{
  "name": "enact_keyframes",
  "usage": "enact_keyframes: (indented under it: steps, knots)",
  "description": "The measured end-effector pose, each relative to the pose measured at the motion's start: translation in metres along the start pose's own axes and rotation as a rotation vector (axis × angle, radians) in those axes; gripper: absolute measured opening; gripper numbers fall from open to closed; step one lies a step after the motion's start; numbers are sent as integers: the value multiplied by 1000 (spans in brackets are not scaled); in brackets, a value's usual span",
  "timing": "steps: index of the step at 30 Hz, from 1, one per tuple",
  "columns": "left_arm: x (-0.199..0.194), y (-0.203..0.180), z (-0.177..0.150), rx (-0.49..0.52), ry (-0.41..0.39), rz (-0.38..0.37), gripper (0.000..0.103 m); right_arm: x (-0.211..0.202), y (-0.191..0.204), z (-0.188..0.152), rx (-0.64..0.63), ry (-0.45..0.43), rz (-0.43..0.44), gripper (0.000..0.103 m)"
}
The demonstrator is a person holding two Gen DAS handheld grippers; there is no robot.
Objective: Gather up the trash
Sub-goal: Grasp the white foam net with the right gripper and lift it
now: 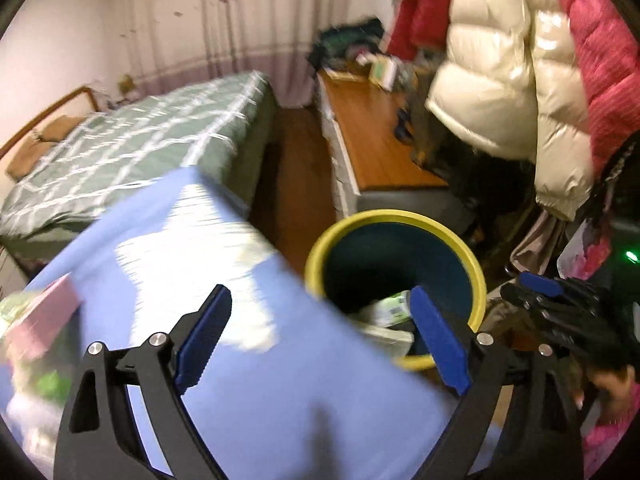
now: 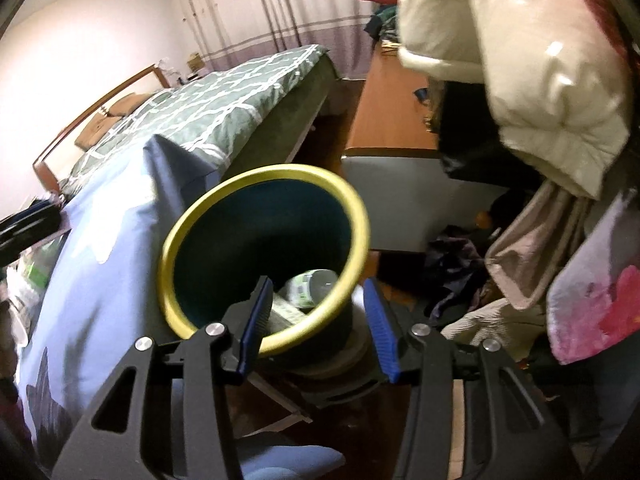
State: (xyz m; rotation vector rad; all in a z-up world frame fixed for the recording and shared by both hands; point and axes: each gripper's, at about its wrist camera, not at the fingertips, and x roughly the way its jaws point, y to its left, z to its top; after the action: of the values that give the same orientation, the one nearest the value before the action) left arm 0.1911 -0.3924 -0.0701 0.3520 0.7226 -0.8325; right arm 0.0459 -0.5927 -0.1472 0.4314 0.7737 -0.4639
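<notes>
A dark bin with a yellow rim (image 1: 472, 256) stands beside a table with a light blue cloth (image 1: 256, 360). It holds trash: a green-and-white packet (image 1: 386, 308). My left gripper (image 1: 320, 304) is open and empty, over the cloth's edge next to the bin. In the right wrist view the bin (image 2: 176, 240) sits just ahead, with a green-white cup (image 2: 312, 284) and a packet inside. My right gripper (image 2: 318, 284) is open and empty, its fingers straddling the bin's near rim. The right gripper also shows in the left wrist view (image 1: 560, 304), right of the bin.
A bed with a green checked cover (image 1: 132, 148) lies behind the table. A wooden desk (image 1: 372, 136) stands beyond the bin. Puffy white and red coats (image 1: 504, 60) hang at the right above piled clothes (image 2: 480, 280). Blurred packets (image 1: 36, 320) lie at the cloth's left.
</notes>
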Motion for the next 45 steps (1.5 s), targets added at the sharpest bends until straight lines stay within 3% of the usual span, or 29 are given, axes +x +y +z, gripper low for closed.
enact_keyframes:
  steps: [6,11,14,20,26,34,45]
  knots:
    - [-85,75,-64,-105,-88,159,92,4,43,-2,-70,16,42,45]
    - [-143,145,-129,-240,-114,347,93,4,95,0,-157,18,89,45]
    - [-167,187,-165,-355,-135,405,94,2,131,2,-206,10,123,45]
    - [-189,252,-219,-532,-180,537,94,-5,228,4,-329,-11,281,45]
    - [-194,279,-253,-599,-197,555,94,-3,329,-6,-474,29,468,45]
    - [-189,266,-250,-569,-189,551,95,8,420,-14,-628,40,567,45]
    - [-186,261,-249,-559,-184,528,95,32,451,-23,-662,78,591,43]
